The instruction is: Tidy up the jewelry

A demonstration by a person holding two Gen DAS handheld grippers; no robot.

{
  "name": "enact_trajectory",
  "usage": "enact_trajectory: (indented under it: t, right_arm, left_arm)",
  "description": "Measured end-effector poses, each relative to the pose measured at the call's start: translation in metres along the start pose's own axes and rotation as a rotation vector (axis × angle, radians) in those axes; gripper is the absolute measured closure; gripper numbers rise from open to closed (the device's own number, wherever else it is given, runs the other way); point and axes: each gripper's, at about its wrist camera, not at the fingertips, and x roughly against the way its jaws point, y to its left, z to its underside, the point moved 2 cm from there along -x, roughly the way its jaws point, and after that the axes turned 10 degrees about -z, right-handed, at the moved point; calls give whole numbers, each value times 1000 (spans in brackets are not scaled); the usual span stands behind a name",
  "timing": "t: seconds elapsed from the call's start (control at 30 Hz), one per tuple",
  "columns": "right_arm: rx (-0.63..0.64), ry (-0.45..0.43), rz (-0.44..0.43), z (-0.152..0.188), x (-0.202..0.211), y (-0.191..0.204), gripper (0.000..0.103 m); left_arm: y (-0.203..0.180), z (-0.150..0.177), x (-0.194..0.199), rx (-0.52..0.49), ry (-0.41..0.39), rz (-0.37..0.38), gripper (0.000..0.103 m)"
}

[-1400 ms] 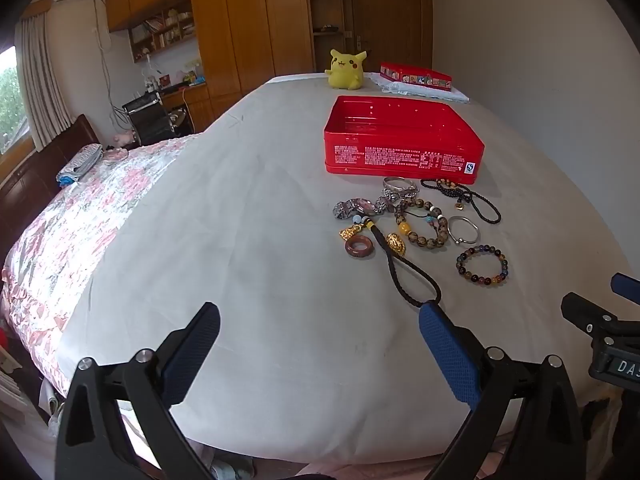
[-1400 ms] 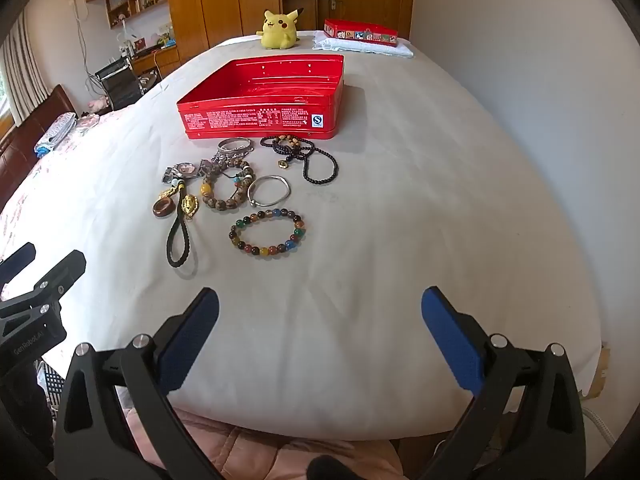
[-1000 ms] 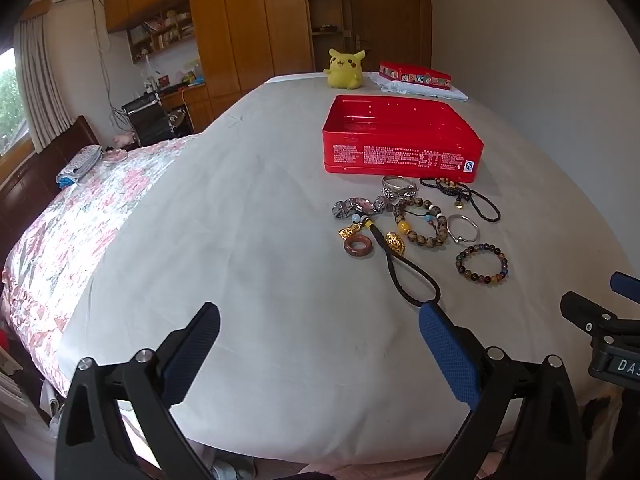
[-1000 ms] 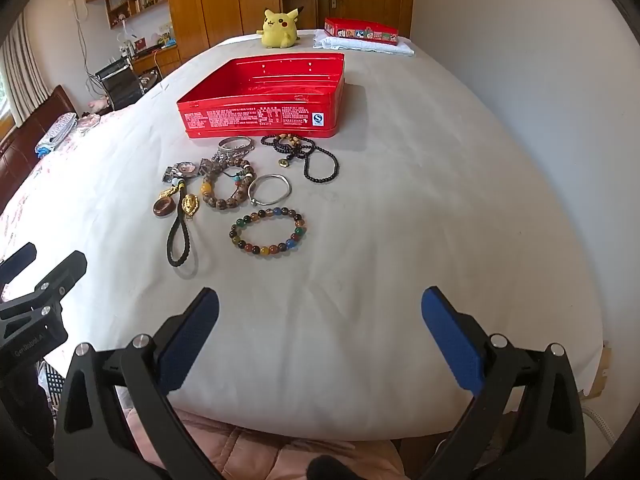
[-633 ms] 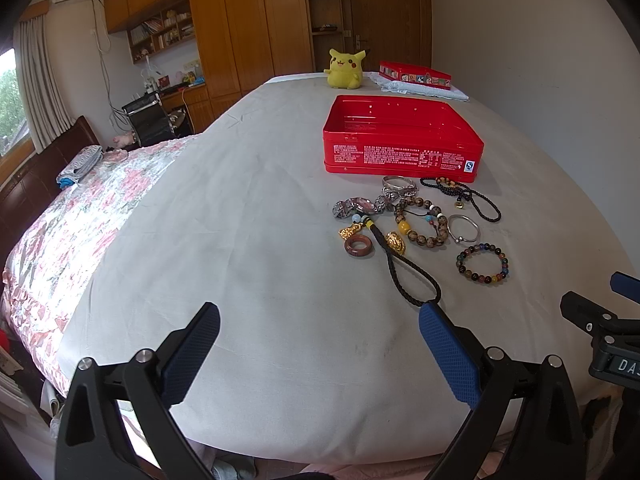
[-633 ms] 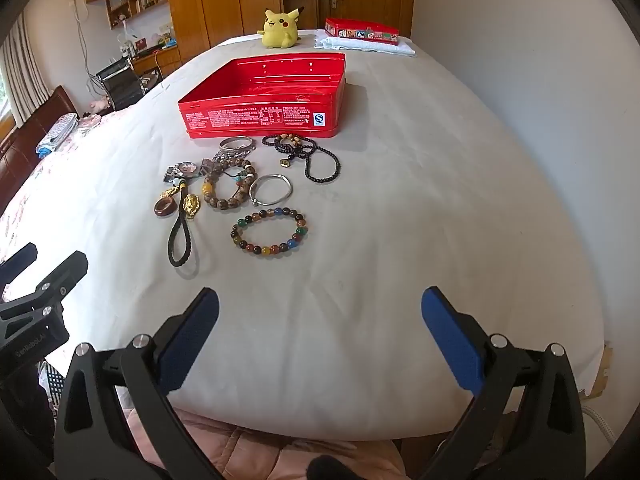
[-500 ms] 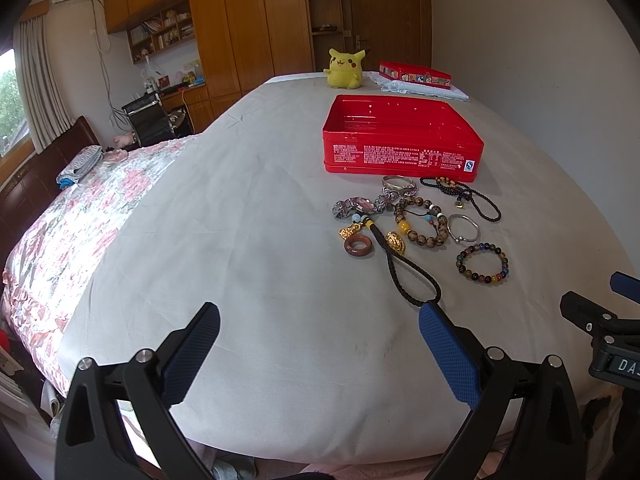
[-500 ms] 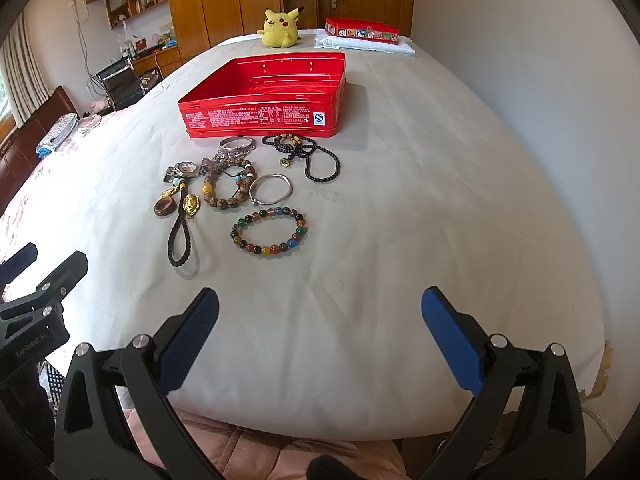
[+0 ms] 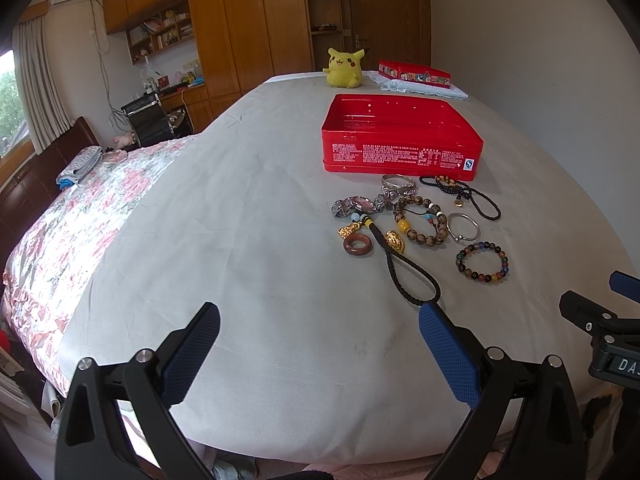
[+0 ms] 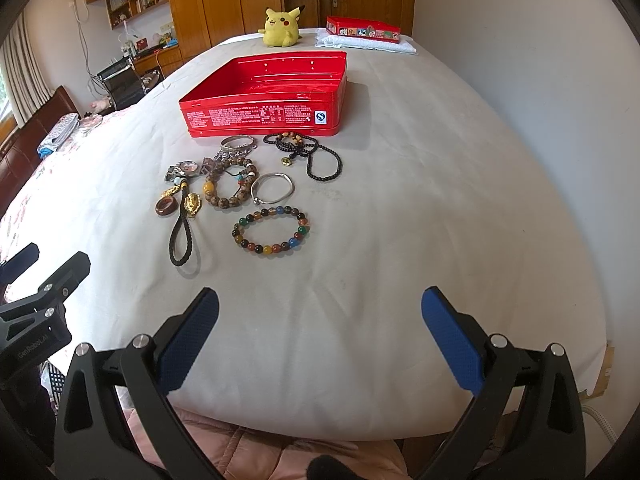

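Black cord loop (image 10: 181, 236) lies lengthwise toward the red tin (image 10: 264, 114); both claws gape wide, empty.

We carry two matching tools. Our left black plastic two-finger gripper (image 9: 319, 320) has angular arms with triangular cut-outs, round silver screws (image 9: 143, 355) at the joints, and blue diamond-textured rubber pads (image 9: 448, 352). Our right black plastic two-finger gripper (image 10: 319, 307) looks the same; white lettering marks each body where it shows in the other's view.
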Motion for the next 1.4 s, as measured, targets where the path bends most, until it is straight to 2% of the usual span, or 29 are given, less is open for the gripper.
enact_trajectory:
  t: [1.4]
  right_arm:
    - [1,5,-10,3,-3,8,3]
  left_arm:
    - [0,0,0,-2,1,-2,4]
